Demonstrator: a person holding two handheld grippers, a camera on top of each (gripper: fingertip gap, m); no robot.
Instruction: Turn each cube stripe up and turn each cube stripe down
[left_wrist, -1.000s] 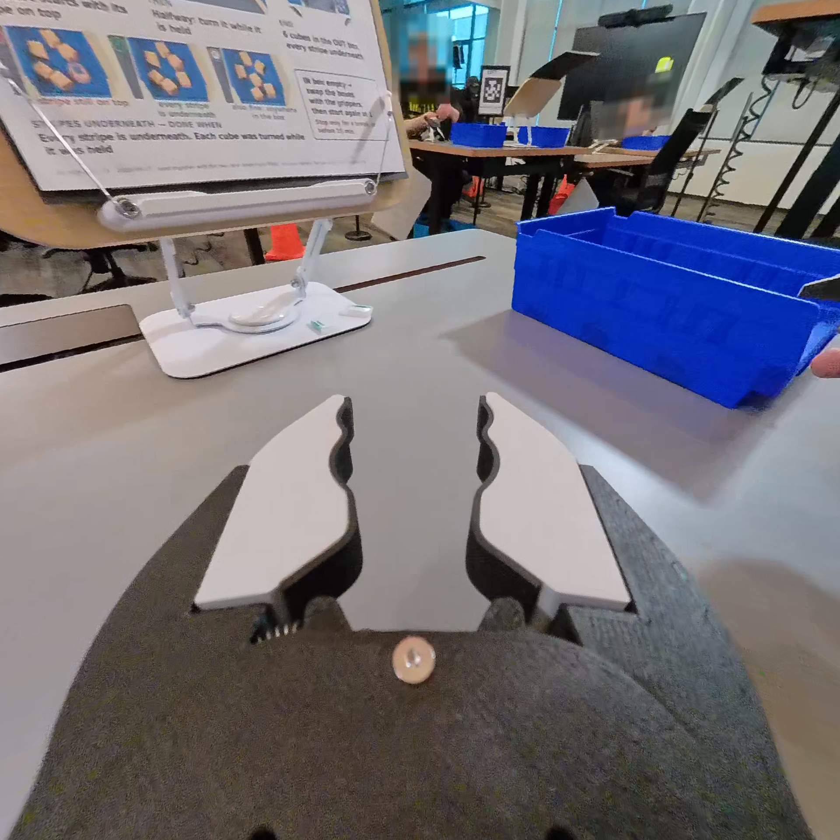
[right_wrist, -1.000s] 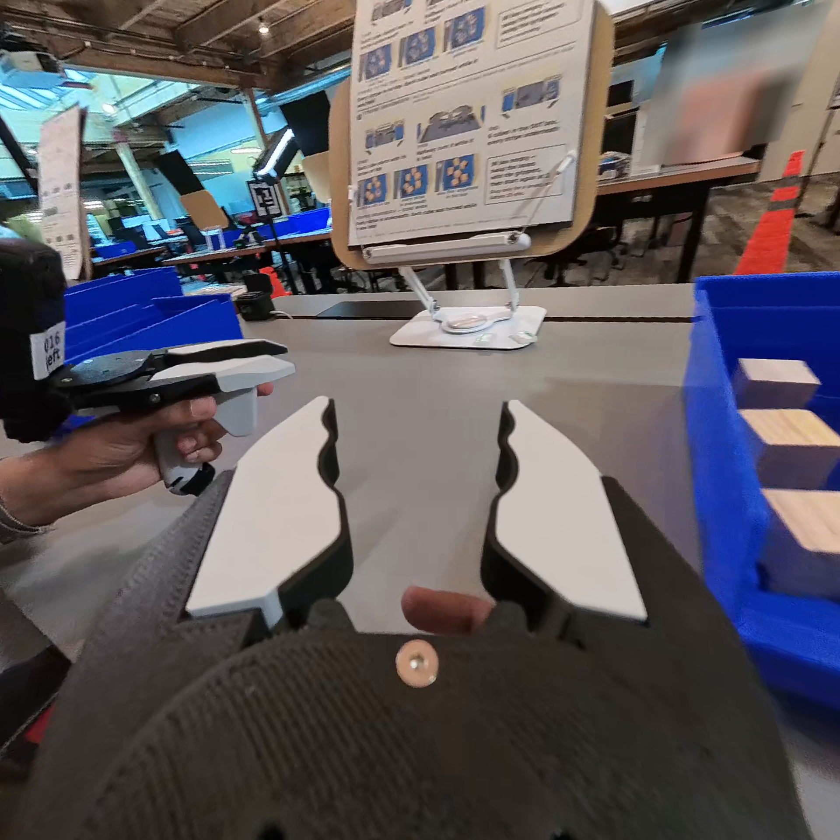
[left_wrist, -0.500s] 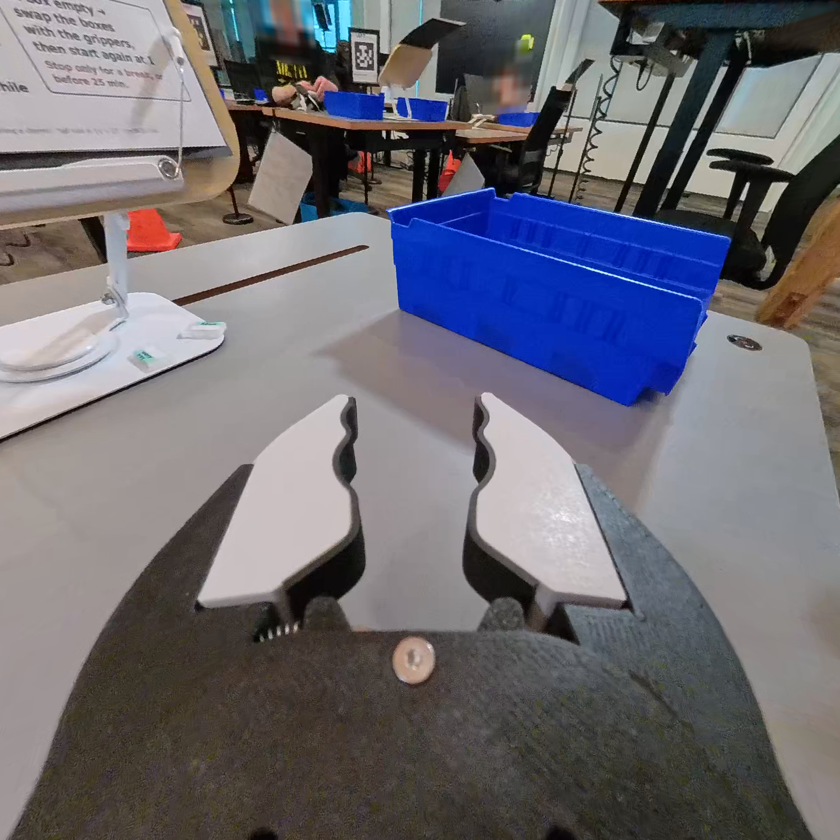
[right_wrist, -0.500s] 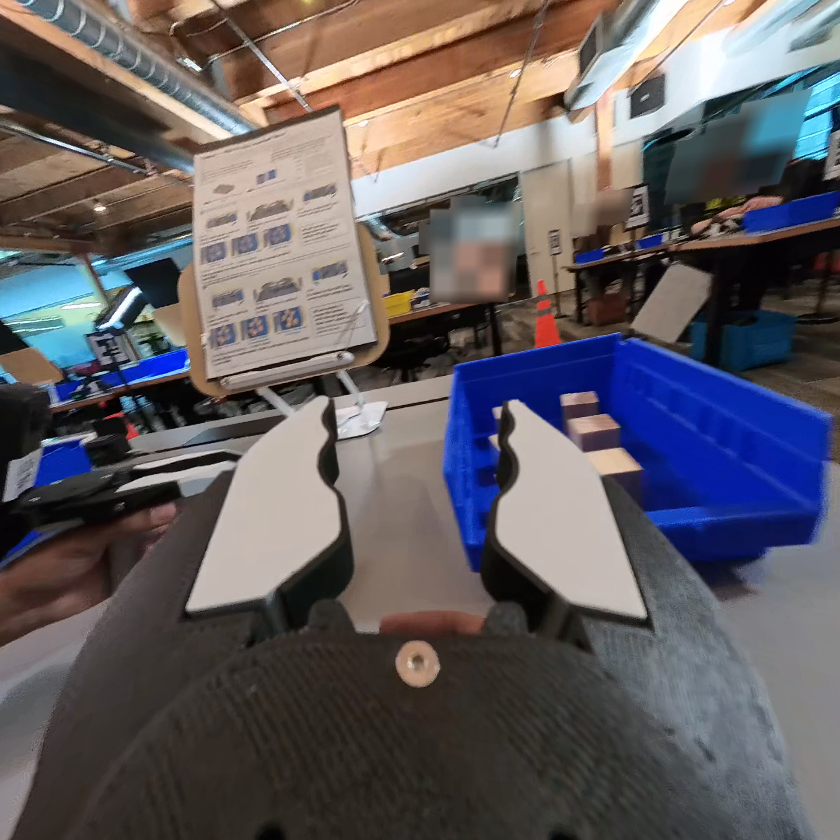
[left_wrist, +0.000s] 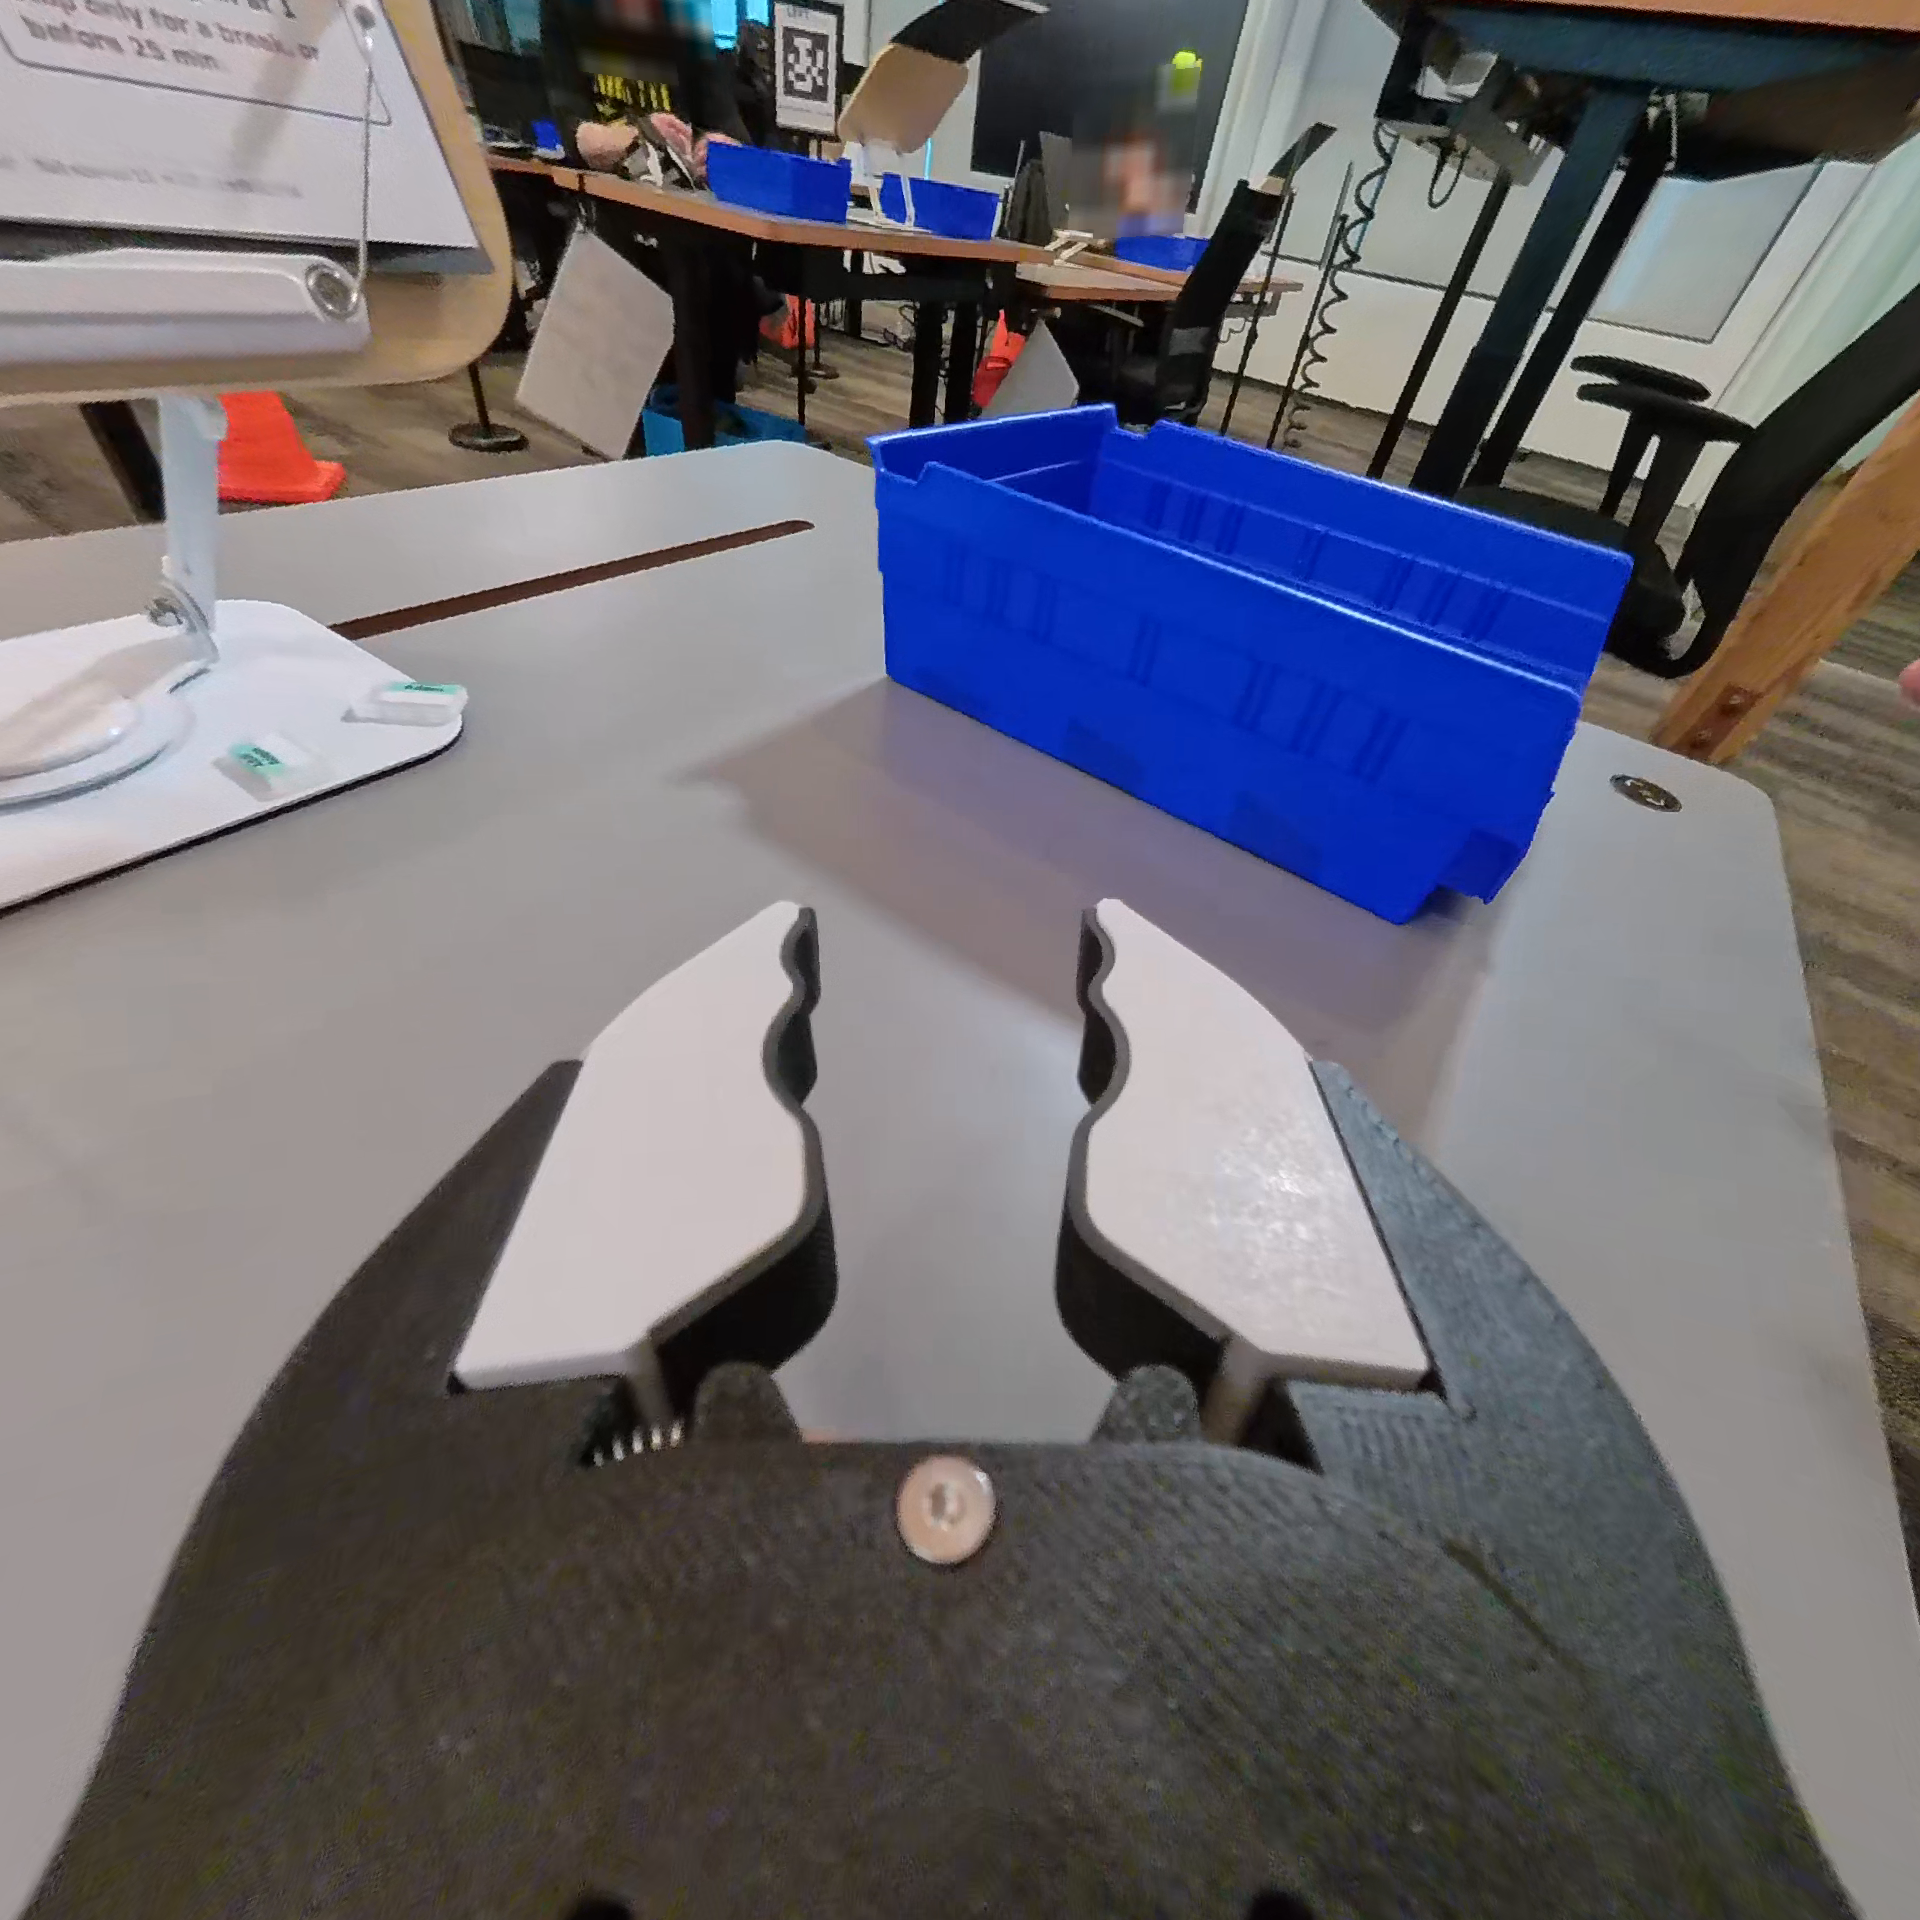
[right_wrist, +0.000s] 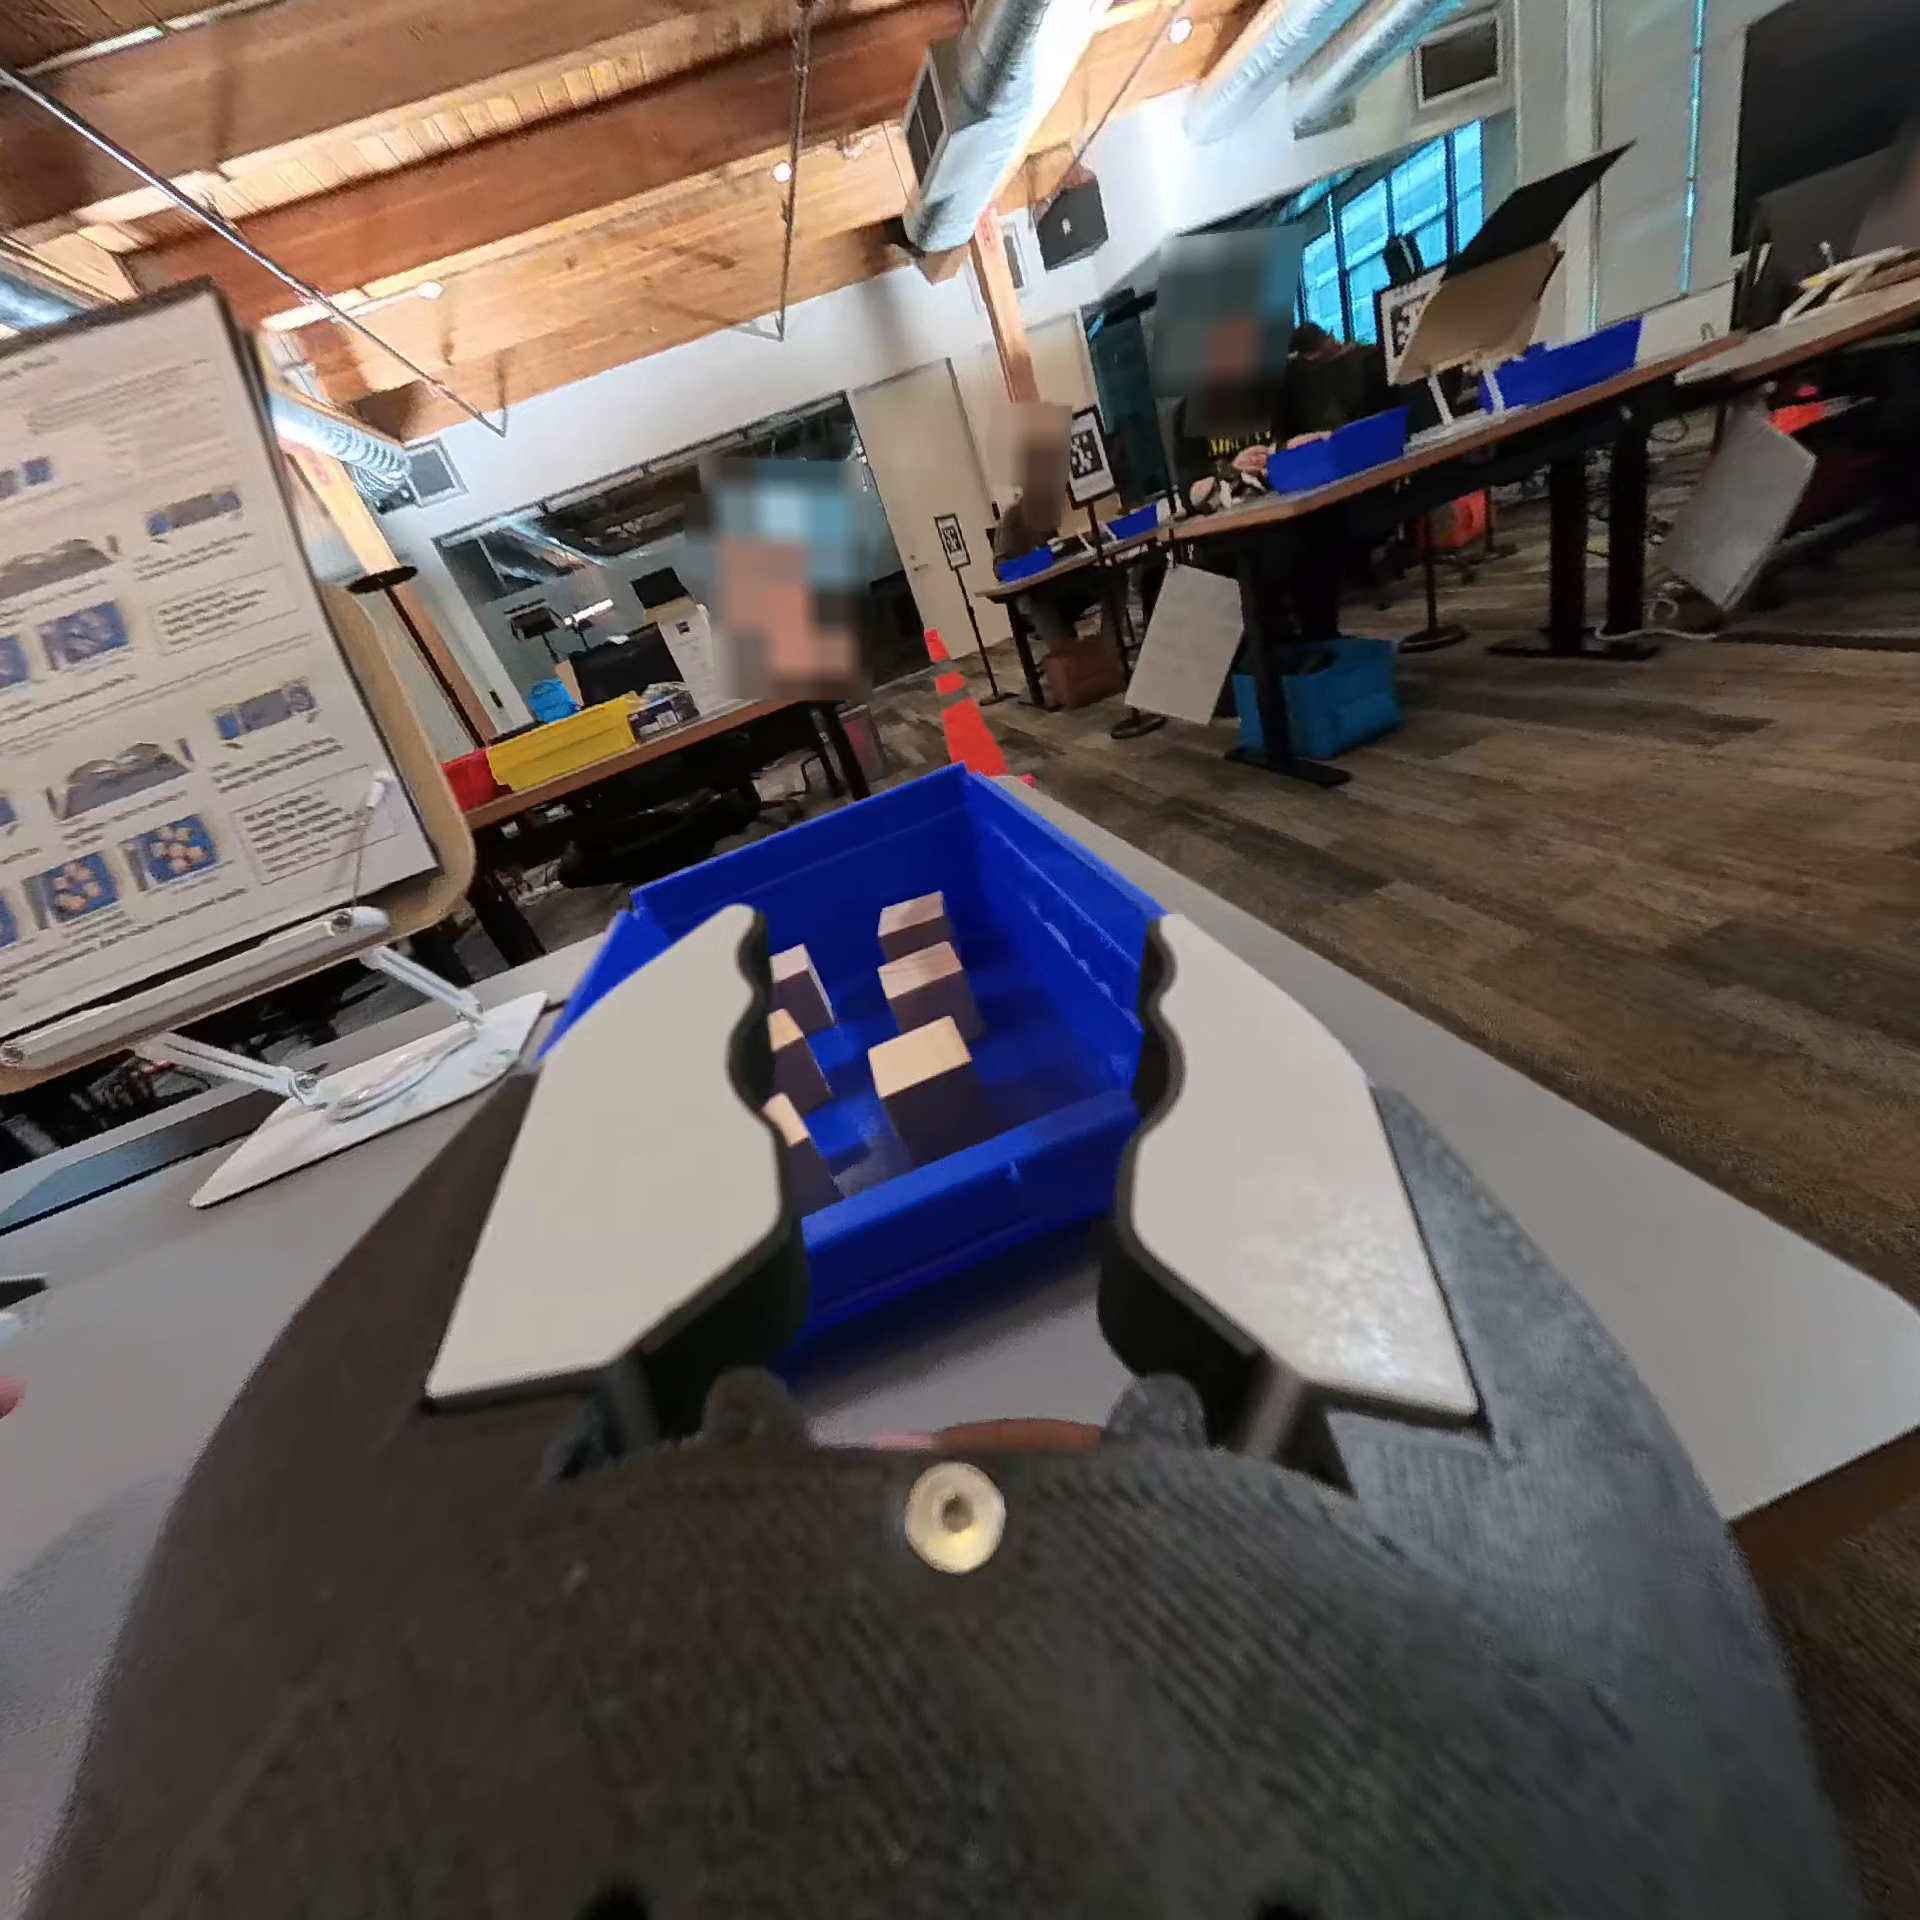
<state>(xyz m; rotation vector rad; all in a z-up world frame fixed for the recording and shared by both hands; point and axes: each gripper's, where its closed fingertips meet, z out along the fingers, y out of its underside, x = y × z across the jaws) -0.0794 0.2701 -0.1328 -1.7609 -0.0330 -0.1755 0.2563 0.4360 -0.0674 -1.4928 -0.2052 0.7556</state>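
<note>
A blue bin (right_wrist: 1049, 894) stands on the grey table (right_wrist: 1558, 1247) and holds several wooden cubes (right_wrist: 920, 1070); no stripe shows on their top faces. My right gripper (right_wrist: 951, 956) is open and empty, raised in front of the bin's near wall and pointing into it. In the left wrist view the same bin (left_wrist: 1226, 644) shows from its long side, its inside hidden. My left gripper (left_wrist: 945, 925) is open and empty, low over the bare table (left_wrist: 520, 987), well short of the bin.
A white stand (left_wrist: 187, 717) holding an instruction sheet (right_wrist: 135, 644) sits at the table's back left. The table's right edge (left_wrist: 1787, 1039) lies just beyond the bin. Other tables, blue bins, chairs, orange cones and people fill the room behind.
My right gripper has swung right and risen, from beside the bin to facing into it. My left gripper has turned right, bringing the bin toward the middle of its view.
</note>
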